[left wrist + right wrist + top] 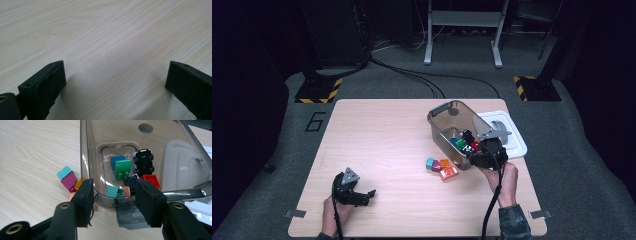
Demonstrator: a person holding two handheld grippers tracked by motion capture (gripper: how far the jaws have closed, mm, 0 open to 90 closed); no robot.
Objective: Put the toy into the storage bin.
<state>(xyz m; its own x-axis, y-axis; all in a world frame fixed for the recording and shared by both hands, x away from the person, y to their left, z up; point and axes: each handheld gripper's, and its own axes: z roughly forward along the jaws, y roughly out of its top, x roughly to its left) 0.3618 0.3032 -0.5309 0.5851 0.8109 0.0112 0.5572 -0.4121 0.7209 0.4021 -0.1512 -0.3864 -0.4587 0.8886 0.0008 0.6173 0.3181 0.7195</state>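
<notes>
On a pale wooden table in a dark room, our right gripper hangs with fingers partly open, holding nothing, over the near rim of a smoky clear plastic bin of toy bricks, while our left gripper rests wide open and empty.

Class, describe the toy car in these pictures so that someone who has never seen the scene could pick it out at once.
Start at the smoky see-through bin on the right half of the wooden table, next to a white lid. Look inside it among the toy bricks, just beyond the red brick and right of the green brick. The toy car is black and white, lying wheels up, the one thing there with wheels.
</notes>
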